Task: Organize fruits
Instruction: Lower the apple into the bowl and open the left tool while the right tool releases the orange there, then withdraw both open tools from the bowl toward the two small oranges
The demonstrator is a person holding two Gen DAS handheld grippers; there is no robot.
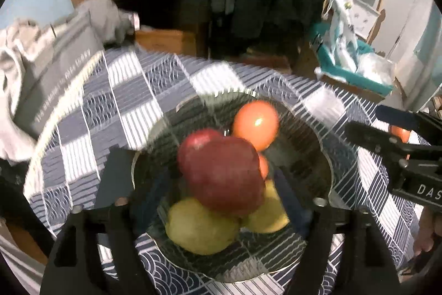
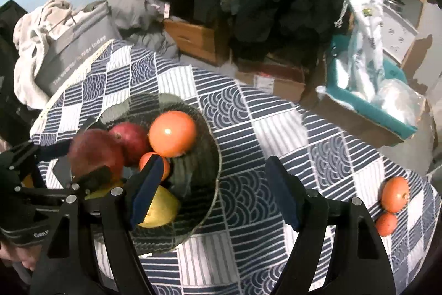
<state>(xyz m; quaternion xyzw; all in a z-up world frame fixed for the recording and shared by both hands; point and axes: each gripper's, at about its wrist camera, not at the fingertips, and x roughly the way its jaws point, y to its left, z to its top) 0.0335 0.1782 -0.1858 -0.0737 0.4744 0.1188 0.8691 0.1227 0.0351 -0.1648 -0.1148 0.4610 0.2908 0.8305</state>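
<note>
Left wrist view: left gripper (image 1: 221,201) is clamped on a red apple (image 1: 225,174) above the bowl (image 1: 312,156), which also holds one orange (image 1: 255,125) and two pears (image 1: 201,226). The right gripper body reads "DAS"

Right wrist view: right gripper (image 2: 218,192) stands apart over the counter (image 2: 248,115); two oranges (image 2: 395,196) lie near its edge. The bag (image 2: 74,51) reads partly "today"

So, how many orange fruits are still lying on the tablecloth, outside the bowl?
2. A larger orange fruit lies near the tablecloth's right edge, and a smaller orange fruit sits just in front of it. Both are far from the bowl. More could be hidden behind the grippers.
</note>
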